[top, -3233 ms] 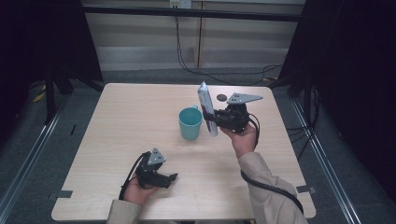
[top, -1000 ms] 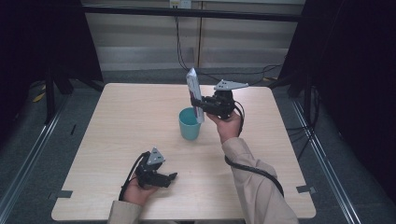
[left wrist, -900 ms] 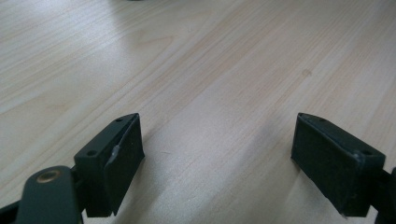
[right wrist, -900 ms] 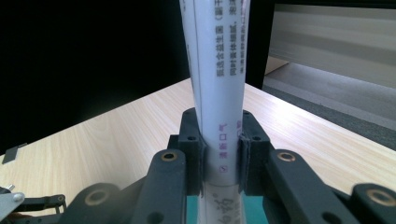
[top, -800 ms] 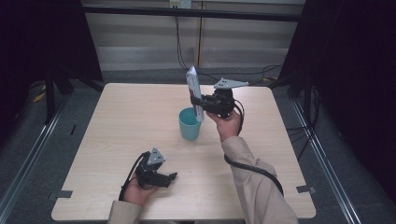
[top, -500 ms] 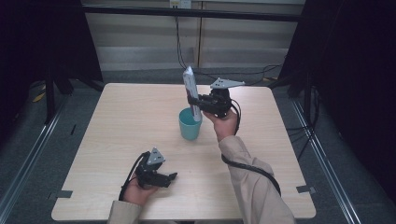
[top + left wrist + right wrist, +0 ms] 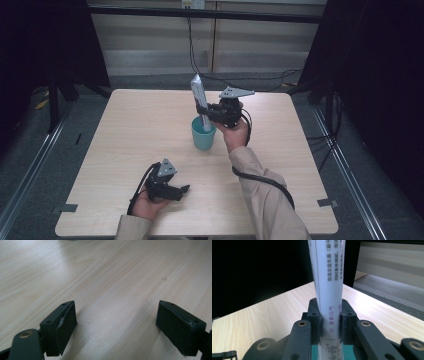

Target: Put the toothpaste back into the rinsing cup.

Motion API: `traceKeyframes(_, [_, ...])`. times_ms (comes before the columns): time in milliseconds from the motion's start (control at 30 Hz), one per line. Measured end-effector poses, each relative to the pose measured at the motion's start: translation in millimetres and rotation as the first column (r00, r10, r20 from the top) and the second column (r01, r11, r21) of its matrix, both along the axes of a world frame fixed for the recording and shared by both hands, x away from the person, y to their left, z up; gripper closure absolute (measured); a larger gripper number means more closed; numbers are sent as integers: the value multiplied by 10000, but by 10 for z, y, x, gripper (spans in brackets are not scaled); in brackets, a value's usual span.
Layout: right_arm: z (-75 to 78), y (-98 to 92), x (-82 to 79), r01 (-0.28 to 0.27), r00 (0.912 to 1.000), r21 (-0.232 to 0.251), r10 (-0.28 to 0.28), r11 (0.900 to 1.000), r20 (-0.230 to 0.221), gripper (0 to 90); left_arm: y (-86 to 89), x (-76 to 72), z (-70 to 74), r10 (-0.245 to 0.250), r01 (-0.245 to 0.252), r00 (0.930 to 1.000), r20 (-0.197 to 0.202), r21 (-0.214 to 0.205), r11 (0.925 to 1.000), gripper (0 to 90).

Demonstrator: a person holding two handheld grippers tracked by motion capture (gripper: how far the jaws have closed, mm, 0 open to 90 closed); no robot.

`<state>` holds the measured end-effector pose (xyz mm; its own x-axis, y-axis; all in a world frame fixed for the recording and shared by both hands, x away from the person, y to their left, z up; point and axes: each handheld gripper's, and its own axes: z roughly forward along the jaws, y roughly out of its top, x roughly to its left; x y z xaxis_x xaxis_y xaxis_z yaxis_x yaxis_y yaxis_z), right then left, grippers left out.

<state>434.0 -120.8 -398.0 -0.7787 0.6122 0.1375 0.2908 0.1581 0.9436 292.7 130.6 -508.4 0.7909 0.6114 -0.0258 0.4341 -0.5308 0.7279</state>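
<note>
A: What is the left tool doing?
B: Resting spread and empty on the bench.
A: The right tool?
B: Pinching the white tube low, over the teal cup. The tube is probably light, soft, slippery.

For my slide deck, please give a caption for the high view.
Right gripper lowers a white tube into the teal cup; left gripper rests open.

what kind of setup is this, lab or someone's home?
Most likely a lab or data-recording booth, not a home. A bare wooden table stands between black curtains, with loose cables on the floor behind it. A person works with handheld grippers: the right gripper holds a white tube over a teal cup.
</note>
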Motion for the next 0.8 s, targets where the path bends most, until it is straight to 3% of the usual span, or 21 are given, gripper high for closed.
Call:
traceKeyframes(267, [-134, 14, 10, -10, 10000, -25, 10, 10000, -70, 743, 5, 3, 3, -67, 67, 10000, -6, 89, 9999, 162])
traceKeyframes(800, [-285, 19, -20, -157, 9998, -566, 151, 9983, -116, 720, 6, 3, 4, -77, 77, 10000, -1, 98, 9999, 162])
